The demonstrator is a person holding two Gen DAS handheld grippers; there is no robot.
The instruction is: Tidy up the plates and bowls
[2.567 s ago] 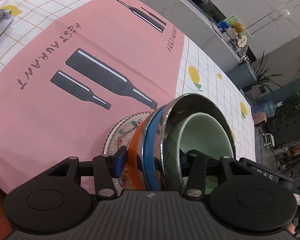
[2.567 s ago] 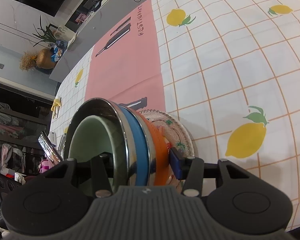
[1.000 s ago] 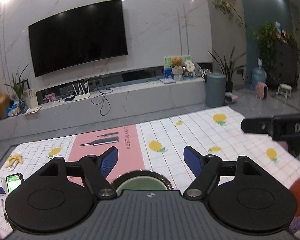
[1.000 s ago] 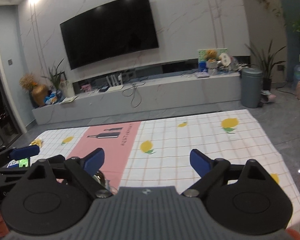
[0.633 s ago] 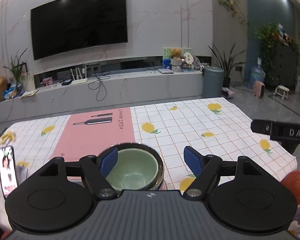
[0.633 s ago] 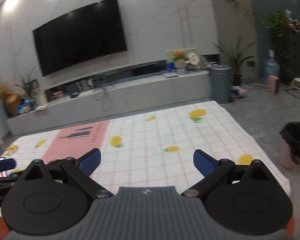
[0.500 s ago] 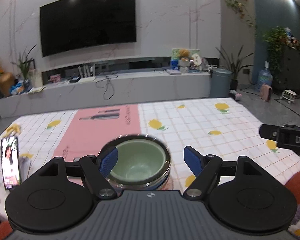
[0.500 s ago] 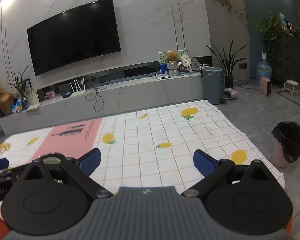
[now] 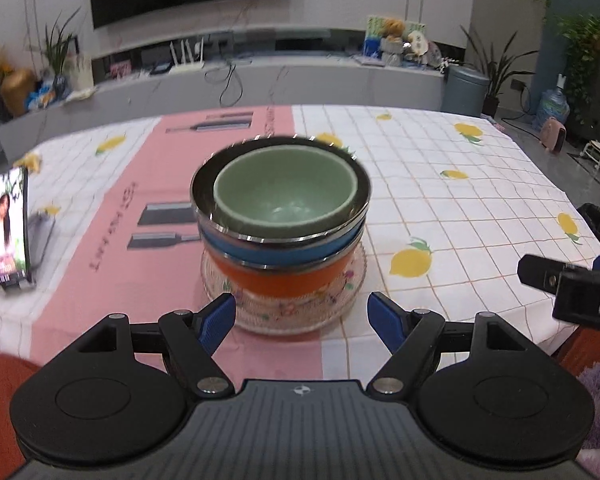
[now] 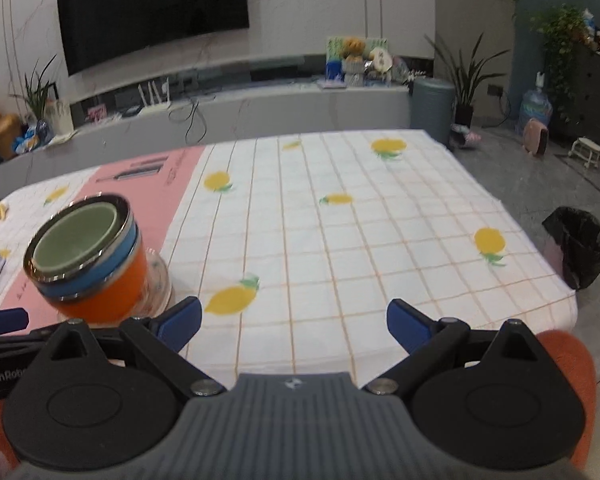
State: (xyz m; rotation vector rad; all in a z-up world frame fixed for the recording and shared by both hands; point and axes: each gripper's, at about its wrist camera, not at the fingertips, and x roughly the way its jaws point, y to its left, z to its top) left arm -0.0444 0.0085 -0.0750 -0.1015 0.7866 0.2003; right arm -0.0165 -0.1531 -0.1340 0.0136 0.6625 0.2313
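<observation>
Here is the stack, dead centre in the left wrist view: a green bowl point(image 9: 284, 192) nested in a steel bowl point(image 9: 358, 200), that one sitting in a blue bowl point(image 9: 284, 250), the blue in an orange bowl point(image 9: 276, 282), and the whole pile standing upright on a clear patterned plate point(image 9: 348, 288). The plate rests on the tabletop point(image 9: 480, 200), straddling the edge where the pink runner point(image 9: 100, 264) meets the white lemon-print cloth. The left gripper point(image 9: 301, 316) hangs just short of the plate, its blue fingers point(image 9: 216, 318) spread wide to either side and holding nothing; neither pad touches the plate. Over to the right wrist view: the right gripper point(image 10: 294, 322) is also wide apart and empty, pointed out over bare checked cloth, with the stack off to its left, the green bowl point(image 10: 74, 242) showing on top, blue bowl point(image 10: 96, 268) and orange bowl point(image 10: 108, 296) beneath, plate point(image 10: 158, 280) peeking out at the base. The right gripper's left finger point(image 10: 180, 320) sits near the plate's edge but apart from it. A lit phone point(image 9: 10, 228) stands propped at the far left of the tabletop, well apart from the stack. In the left view the right tool's black body pokes in at the right edge; in the right view the left tool's blue tip shows at the left edge. Beyond the tabletop, a TV point(image 10: 152, 8) on the wall and a black bin point(image 10: 578, 250) on the floor to the right. The picture is slightly blurred.
</observation>
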